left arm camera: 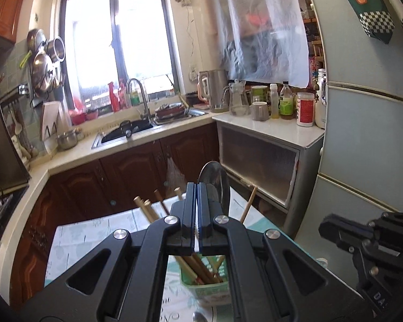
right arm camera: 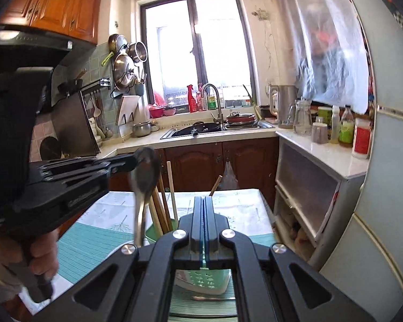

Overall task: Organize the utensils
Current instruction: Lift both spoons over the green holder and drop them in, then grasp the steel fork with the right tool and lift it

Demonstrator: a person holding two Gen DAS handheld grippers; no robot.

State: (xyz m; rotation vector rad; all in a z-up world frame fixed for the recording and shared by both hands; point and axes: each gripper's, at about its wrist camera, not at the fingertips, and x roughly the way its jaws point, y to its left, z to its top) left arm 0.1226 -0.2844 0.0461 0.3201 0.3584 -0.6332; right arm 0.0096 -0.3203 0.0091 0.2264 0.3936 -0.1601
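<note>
Steel shows at the left gripper (right arm camera: 135, 161): its jaws are closed on a spoon (right arm camera: 145, 177), pinched near the bowl, the bowl up and the handle hanging down; in the left view the spoon's bowl (left arm camera: 213, 181) rises just past the closed tips (left arm camera: 196, 187); the spoon hangs over the green holder (right arm camera: 155, 232), close beside the chopsticks (right arm camera: 161, 204) that stand in it; through the left gripper's frame the holder (left arm camera: 204, 285) sits below with chopsticks (left arm camera: 147, 209) fanning out of it; the holder stands on the surface (right arm camera: 107, 214), which wears a pale patterned cloth; the right gripper (right arm camera: 204, 201) has its jaws fully closed with nothing between them, above the same surface; a hand (right arm camera: 44, 257) grips the left gripper's handle.
</note>
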